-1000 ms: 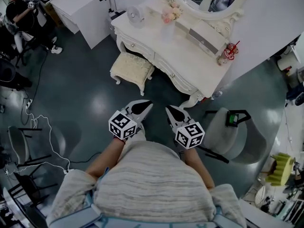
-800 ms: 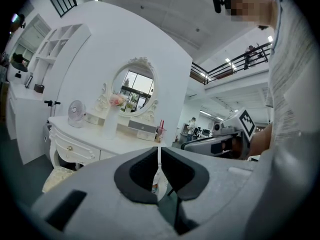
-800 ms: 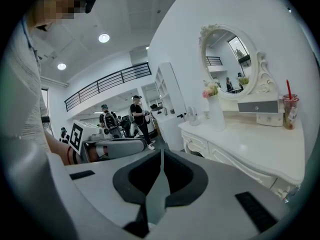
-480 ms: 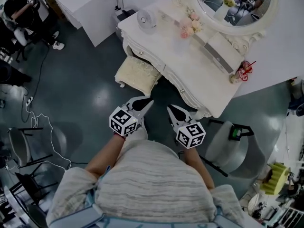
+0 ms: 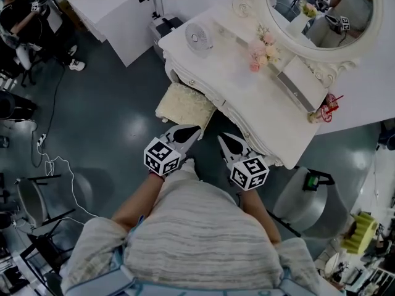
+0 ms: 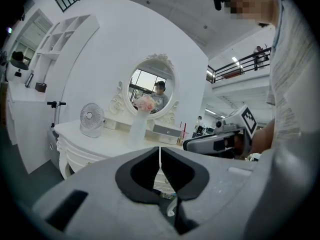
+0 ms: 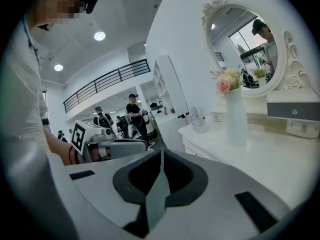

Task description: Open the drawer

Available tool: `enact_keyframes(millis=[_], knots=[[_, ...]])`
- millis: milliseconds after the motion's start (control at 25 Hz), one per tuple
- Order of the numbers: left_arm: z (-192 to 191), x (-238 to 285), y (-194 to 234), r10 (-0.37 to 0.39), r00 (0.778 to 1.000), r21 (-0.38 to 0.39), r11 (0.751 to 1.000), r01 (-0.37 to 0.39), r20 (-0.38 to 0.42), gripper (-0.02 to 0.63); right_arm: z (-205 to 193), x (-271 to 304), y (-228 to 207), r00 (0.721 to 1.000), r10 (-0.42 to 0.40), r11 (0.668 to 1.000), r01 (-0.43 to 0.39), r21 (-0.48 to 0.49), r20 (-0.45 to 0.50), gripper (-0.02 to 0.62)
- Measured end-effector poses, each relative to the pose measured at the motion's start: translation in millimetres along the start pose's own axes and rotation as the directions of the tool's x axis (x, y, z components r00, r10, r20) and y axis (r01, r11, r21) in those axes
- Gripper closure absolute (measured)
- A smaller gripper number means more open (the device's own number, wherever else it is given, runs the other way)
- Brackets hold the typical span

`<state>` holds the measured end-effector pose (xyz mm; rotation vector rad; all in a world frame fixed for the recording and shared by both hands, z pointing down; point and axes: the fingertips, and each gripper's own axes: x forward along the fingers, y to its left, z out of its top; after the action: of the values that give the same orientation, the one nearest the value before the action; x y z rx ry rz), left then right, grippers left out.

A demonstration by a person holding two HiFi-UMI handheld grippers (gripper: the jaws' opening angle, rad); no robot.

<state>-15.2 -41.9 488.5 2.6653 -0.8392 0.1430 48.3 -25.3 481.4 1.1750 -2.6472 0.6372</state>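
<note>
Drawer (image 5: 245,130): closed, a knobbed front in the curved apron of the dressing table (image 5: 247,97). It lies ahead of the right gripper's fingertips and apart from them.
Second front (image 5: 192,81): further along the same apron, ahead of the left gripper's fingertips and off to their outer side. I cannot tell which front is meant.
Small grey drawer (image 7: 293,111): on the tabletop below the mirror (image 5: 321,11), well beyond both sets of fingertips.
Left gripper (image 5: 195,129): fingers clenched tip to tip, nothing between them.
Right gripper (image 5: 220,138): fingers likewise pressed together and empty.
Stool (image 5: 185,105): tucked at the table's front, directly ahead of the left fingertips.
Tabletop items: fan (image 5: 199,37) and vase of pink flowers (image 5: 259,48), both past the fingertips.
Step in hand (judged): closing in on the table, with nothing touched yet.
Doing it well (judged): settle on one front and part the fingers before arriving. Bring them level with the knob, close around it, then draw straight out. Keep the idle gripper off the stool and the vase.
Hard to make out: the knobs are tiny specks in the head view. In both gripper views the gripper's own body covers most of the apron. The person's torso fills the lower head view, and the mirror is cut off at the frame edge.
</note>
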Motion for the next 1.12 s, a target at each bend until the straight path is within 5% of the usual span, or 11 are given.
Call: enact_keyframes(millis=[560,1120], knots=[[7,12,54,-0.035,0.999,-0.002,0.999,0.035,-0.017,0.591,17,54,-18,0.999,-0.033,0.999,0.033,-0.006,-0.008,0.584],[-13,43,95,0.028,0.998,-0.018,0.999,-0.029,-0.064,0.591,14,81,-64,0.998,-0.024,1.000,0.023,-0.022,-0.064,0.585]])
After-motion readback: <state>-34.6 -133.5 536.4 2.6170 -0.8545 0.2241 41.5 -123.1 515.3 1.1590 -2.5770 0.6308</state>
